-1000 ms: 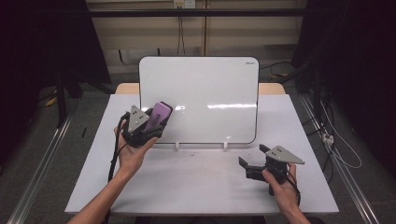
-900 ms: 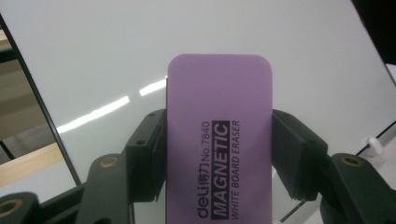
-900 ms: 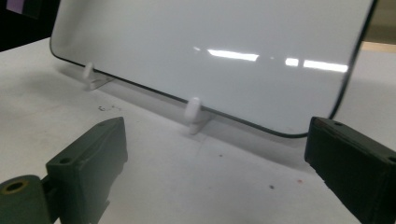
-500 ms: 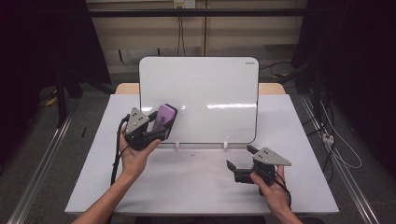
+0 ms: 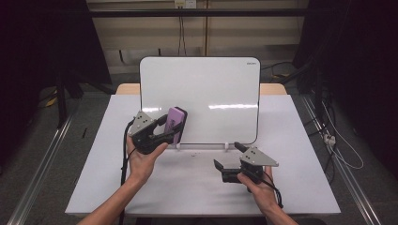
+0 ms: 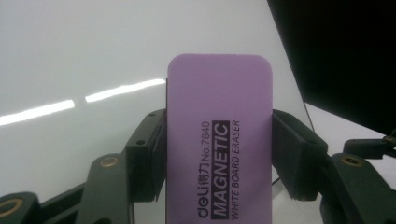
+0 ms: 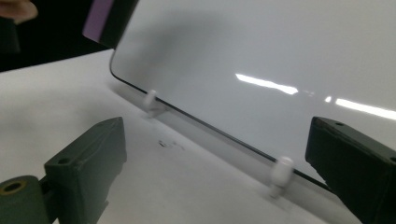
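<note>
L tool [image 5: 172, 126] pinching purple eraser [image 6: 219, 140] upright, felt toward whiteboard [image 5: 206, 93] just ahead, prob. for wiping | R tool [image 5: 230, 161] spread, empty, low over counter [image 5: 300, 187] nr board's foot.

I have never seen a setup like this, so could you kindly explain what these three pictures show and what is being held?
A person sits at a white table and holds a hand-operated two-jaw tool in each hand; there is no robot arm. The high view looks down from above. The other two pictures come from small cameras riding on each tool, looking along its black jaws.

An upright whiteboard stands on small white feet on the table. The left gripper is shut on a purple magnetic whiteboard eraser, held in front of the board near its lower left corner. The right gripper is open and holds nothing, low over the table in front of the board.
</note>
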`<state>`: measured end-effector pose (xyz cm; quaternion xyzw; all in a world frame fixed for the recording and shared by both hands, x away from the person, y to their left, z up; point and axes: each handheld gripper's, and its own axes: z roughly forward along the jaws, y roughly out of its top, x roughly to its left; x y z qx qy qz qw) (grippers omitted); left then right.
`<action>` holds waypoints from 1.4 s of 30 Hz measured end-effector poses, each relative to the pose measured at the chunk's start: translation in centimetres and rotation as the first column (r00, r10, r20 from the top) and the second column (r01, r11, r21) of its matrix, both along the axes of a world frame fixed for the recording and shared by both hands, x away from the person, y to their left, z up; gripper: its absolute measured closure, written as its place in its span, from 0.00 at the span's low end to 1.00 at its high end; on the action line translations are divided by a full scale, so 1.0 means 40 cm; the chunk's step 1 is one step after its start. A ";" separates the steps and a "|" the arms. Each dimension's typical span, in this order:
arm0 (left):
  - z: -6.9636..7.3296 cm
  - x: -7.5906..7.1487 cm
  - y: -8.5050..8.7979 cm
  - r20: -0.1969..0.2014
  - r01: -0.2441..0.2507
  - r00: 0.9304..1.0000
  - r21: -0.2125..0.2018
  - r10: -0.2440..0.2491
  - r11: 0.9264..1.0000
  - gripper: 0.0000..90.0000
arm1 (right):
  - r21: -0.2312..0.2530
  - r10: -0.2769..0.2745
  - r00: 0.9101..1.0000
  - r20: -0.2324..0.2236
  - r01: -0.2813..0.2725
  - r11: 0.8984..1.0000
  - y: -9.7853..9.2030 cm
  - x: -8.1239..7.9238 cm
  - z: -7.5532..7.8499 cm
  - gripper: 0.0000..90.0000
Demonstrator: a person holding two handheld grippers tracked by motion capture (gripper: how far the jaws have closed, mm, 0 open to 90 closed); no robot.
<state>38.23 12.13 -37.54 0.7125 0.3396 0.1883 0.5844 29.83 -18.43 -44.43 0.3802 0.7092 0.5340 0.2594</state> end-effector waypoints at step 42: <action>-0.050 -0.017 -0.125 -0.060 0.051 0.997 -0.096 -0.057 0.994 0.46 | 0.435 0.038 0.999 -0.038 -0.018 0.900 0.133 0.078 -0.003 0.68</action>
